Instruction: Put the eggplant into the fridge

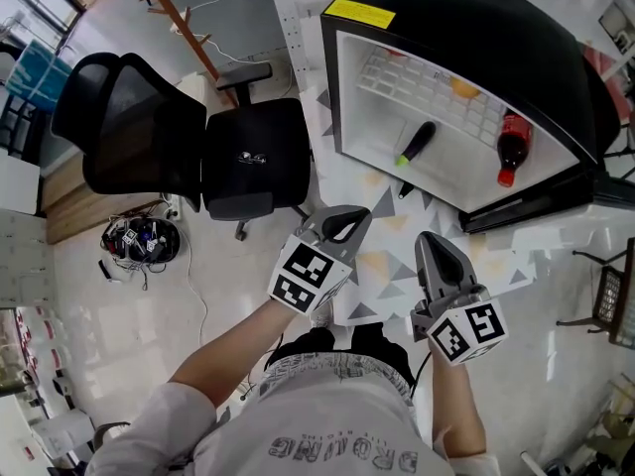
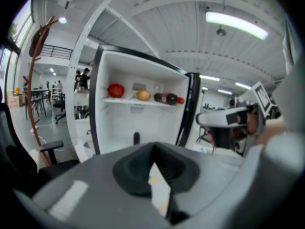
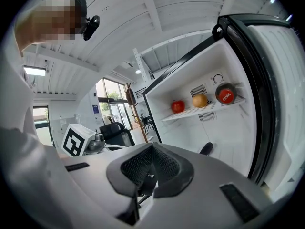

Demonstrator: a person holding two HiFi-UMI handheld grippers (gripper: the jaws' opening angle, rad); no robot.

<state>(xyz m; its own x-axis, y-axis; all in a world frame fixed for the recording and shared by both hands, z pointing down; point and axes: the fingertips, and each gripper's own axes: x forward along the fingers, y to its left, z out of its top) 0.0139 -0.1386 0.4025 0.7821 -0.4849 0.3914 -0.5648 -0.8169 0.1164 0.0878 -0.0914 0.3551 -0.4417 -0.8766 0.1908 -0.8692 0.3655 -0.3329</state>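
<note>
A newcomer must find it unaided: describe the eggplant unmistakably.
Find the open black fridge. Under its wire shelf, the eggplant lies alone on the white bottom. It is long and dark with a green end, unlike the red fruit, orange fruit and bottle on the shelf.

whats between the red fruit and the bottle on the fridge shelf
An orange fruit sits between the red fruit and bottle, clearest in the right gripper view.

The fridge [image 1: 466,18] is black outside, white inside; the eggplant [image 1: 417,143] dark with a green stem.
</note>
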